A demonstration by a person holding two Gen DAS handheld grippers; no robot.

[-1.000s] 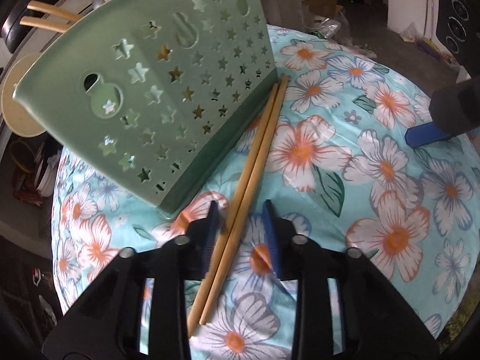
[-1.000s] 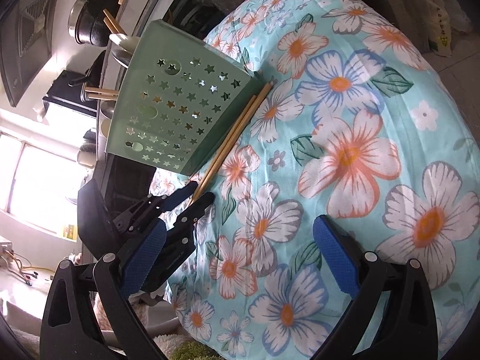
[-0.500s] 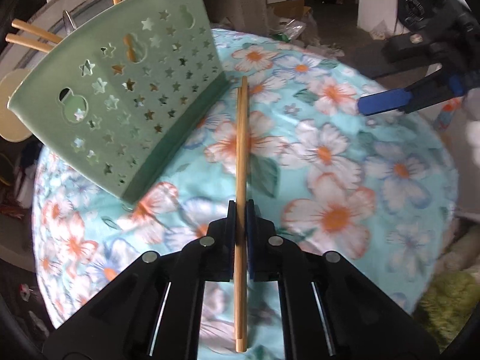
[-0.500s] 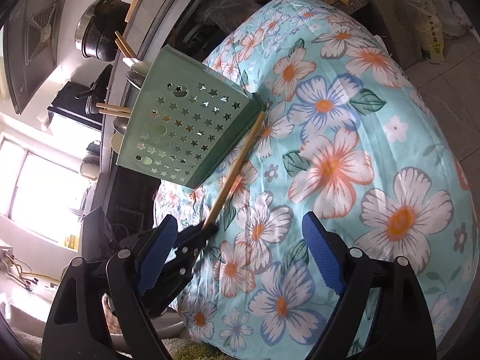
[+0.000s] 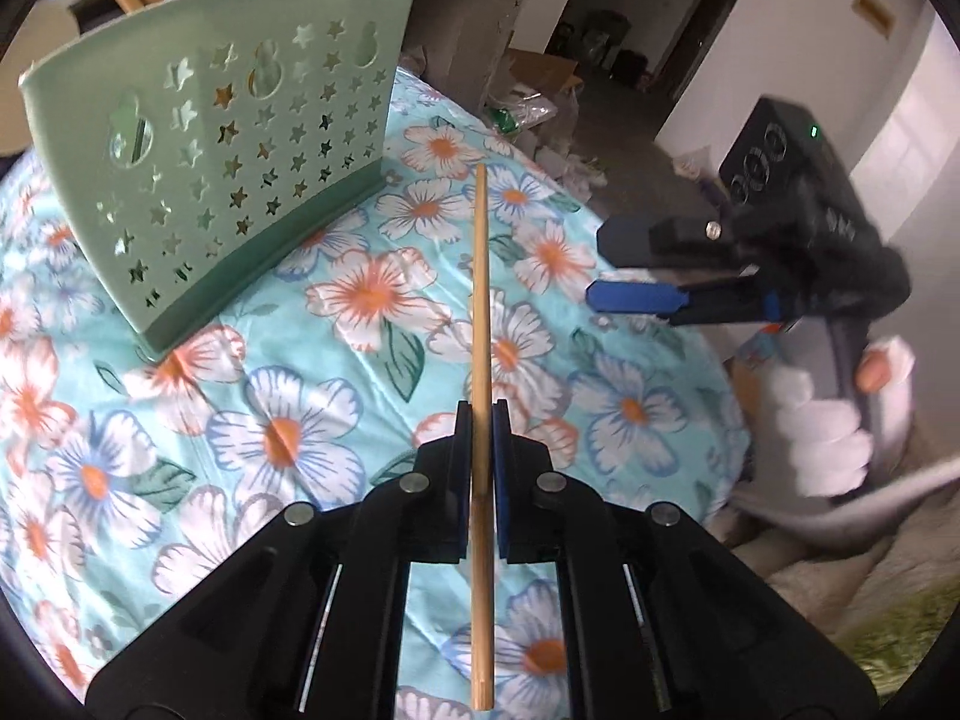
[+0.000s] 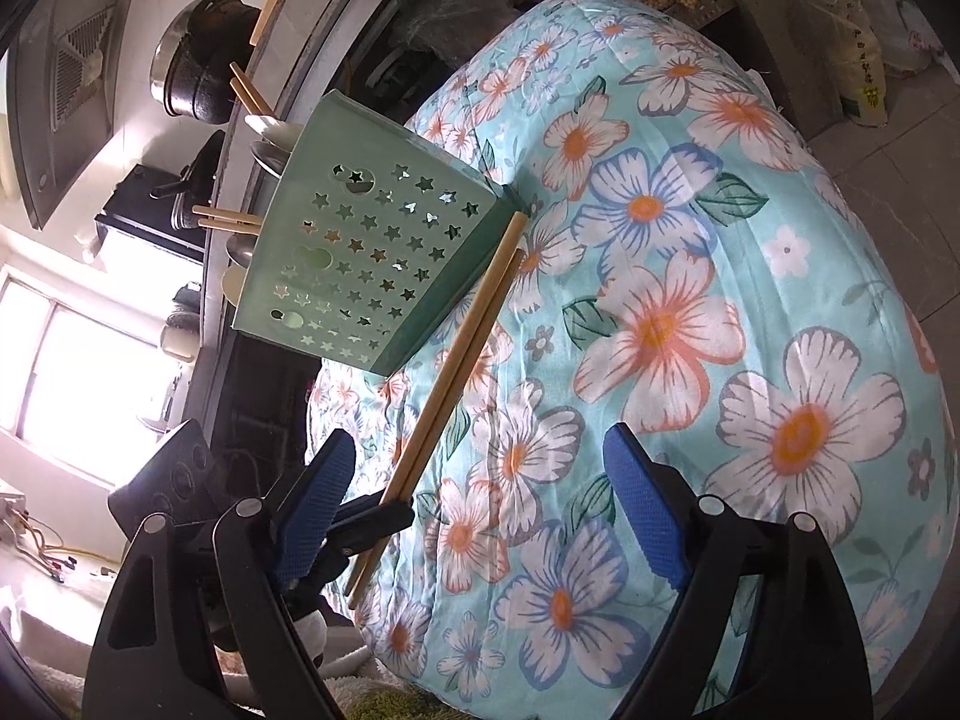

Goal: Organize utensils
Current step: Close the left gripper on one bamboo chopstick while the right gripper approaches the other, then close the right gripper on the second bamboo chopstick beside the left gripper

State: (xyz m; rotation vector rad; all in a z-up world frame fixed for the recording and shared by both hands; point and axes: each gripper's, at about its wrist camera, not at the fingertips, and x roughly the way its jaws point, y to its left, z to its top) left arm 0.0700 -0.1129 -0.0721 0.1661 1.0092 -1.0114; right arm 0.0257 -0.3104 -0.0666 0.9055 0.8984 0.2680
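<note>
Bright window [image 6: 78,372], white walls [image 5: 798,30], grey floor [image 6: 900,138], dark pot [image 6: 198,72] on counter

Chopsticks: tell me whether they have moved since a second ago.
Yes. The chopsticks, which lay against the base of the green holder, now sit clamped in the left gripper, swung away from the holder with a gap between.

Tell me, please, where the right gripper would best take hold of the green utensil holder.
Probably take the green holder by its thin front wall's top edge, coming from above, one finger inside: the body looks too wide to span, and it stands upright.
</note>
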